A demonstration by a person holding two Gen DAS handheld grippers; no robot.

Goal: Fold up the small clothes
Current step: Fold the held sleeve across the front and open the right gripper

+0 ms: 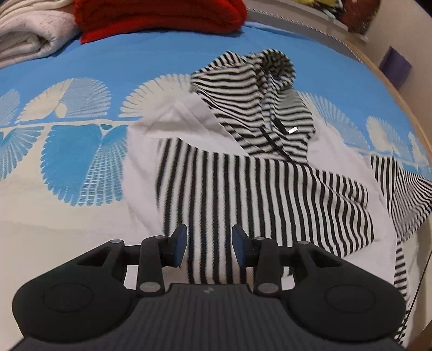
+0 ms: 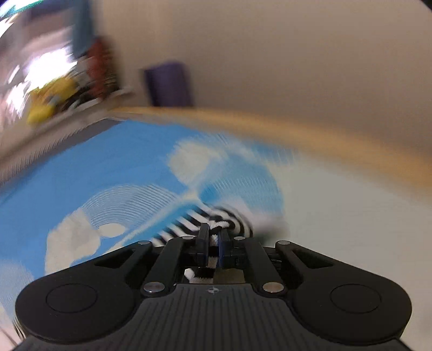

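A blue-and-white patterned bedspread carries the striped hooded top, spread out with its hood up and one sleeve laid across the chest, so the fold looks barely begun and the rest of the garment is left to do. The left gripper hovers over the hem, unclenched and empty. Only the blurred right wrist view shows the right gripper clenched on a striped sleeve cuff; only the left view shows the whole garment, a red knit and a folded cream blanket.

No words, numbers or brands can be read anywhere in either view
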